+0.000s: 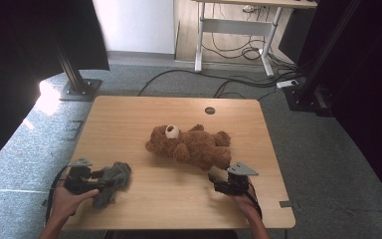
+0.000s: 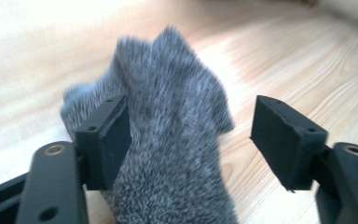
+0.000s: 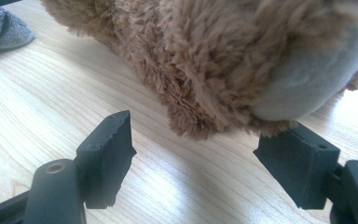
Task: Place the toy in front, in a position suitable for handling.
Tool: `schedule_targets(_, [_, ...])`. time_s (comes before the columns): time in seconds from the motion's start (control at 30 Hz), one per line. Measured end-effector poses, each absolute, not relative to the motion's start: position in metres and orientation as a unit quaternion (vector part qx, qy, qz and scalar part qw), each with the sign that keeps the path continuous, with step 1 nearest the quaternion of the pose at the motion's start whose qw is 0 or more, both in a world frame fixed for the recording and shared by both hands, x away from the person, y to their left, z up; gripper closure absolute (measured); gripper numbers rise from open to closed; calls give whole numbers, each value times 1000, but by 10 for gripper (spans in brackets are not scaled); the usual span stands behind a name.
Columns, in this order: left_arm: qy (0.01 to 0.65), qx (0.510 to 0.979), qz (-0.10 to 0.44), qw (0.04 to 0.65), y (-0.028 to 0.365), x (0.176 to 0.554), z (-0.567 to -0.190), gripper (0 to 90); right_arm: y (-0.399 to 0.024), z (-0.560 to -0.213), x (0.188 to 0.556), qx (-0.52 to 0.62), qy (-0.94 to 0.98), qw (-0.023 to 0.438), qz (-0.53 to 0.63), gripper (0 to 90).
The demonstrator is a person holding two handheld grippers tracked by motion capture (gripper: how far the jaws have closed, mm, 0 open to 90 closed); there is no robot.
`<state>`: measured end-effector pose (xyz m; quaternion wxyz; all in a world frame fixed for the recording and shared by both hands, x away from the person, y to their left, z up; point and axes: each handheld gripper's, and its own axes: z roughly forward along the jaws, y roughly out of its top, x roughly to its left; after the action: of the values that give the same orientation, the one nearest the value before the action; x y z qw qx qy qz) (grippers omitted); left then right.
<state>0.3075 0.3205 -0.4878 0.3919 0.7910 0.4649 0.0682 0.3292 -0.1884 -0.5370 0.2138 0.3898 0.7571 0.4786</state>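
Both claws gape wide at the wooden table [image 1: 179,107].
Left gripper [image 2: 191,135] straddles the fuzzy grey knitted sock [image 2: 177,140], one pad touching, ungripped; right gripper [image 3: 193,154] faces the brown plush teddy bear [image 3: 223,60], empty.

No legible text, label, brand, number or sign appears anywhere on the table, the items on it, the floor or the furniture at the far side of the room.

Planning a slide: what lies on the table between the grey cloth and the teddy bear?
Nothing: in the high view, bare table separates the cloth from the bear.
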Motion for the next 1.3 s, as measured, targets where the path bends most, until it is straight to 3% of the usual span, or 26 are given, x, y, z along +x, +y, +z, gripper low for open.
schedule_targets(0.23, [442,773,99,444,316,297,-472,271,-190,-534,322,389,754,213,484,249])
schedule_targets(0.37, [421,771,111,464,295,290,-468,282,-192,-530,310,386,753,213,489,246])
schedule_targets(0.77, [373,799,99,461,238,276,-483,310,-191,-528,287,382,757,203,489,245])
schedule_targets(1.3, [370,794,111,470,242,262,-489,325,-191,-531,284,389,754,199,490,246])
